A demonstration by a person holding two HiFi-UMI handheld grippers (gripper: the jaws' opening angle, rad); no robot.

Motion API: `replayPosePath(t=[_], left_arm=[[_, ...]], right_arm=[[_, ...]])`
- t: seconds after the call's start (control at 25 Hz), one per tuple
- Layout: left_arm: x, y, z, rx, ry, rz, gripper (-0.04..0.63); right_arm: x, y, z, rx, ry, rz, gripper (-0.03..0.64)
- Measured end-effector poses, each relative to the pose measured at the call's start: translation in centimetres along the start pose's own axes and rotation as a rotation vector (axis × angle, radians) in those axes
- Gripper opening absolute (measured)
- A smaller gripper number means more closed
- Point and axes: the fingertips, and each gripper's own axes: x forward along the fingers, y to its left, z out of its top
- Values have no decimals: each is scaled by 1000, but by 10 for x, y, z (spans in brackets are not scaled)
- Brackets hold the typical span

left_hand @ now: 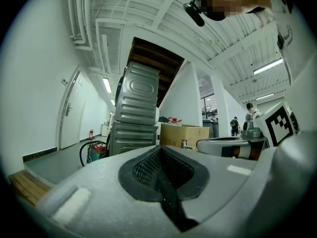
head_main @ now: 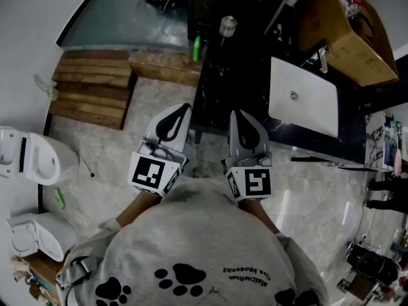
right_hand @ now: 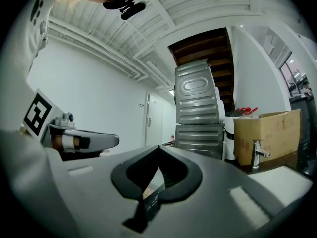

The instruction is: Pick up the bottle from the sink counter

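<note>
A slim green bottle (head_main: 196,48) stands upright at the left edge of the black sink counter (head_main: 236,75), beyond both grippers. A metal canister (head_main: 227,25) stands a little further back on the same counter. My left gripper (head_main: 185,107) and right gripper (head_main: 234,113) are held side by side close to the person's chest, pointing toward the counter and well short of the bottle. Both are shut, with nothing between the jaws. Neither gripper view shows the bottle. The left gripper (left_hand: 159,148) and the right gripper (right_hand: 159,148) each look out over closed tips.
A white sink basin (head_main: 303,95) with a faucet (right_hand: 261,155) is set in the counter's right part, and a cardboard box (head_main: 354,37) sits behind it. Wooden steps (head_main: 92,88) and a white toilet (head_main: 29,161) are at the left. Stacked metal machines (left_hand: 136,113) stand ahead.
</note>
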Motion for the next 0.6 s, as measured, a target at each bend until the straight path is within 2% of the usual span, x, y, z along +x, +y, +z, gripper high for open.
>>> replayPosePath(t=[0.08, 0.2, 0.6], left_arm=[[17, 8, 1, 2, -8, -20, -2], [43, 20, 2, 1, 23, -53, -2], [126, 61, 8, -17, -12, -211, -2]], right_arm=[[15, -9, 0, -6, 2, -11, 2], [42, -22, 1, -7, -3, -28, 2], [120, -47, -6, 14, 4, -69, 2]])
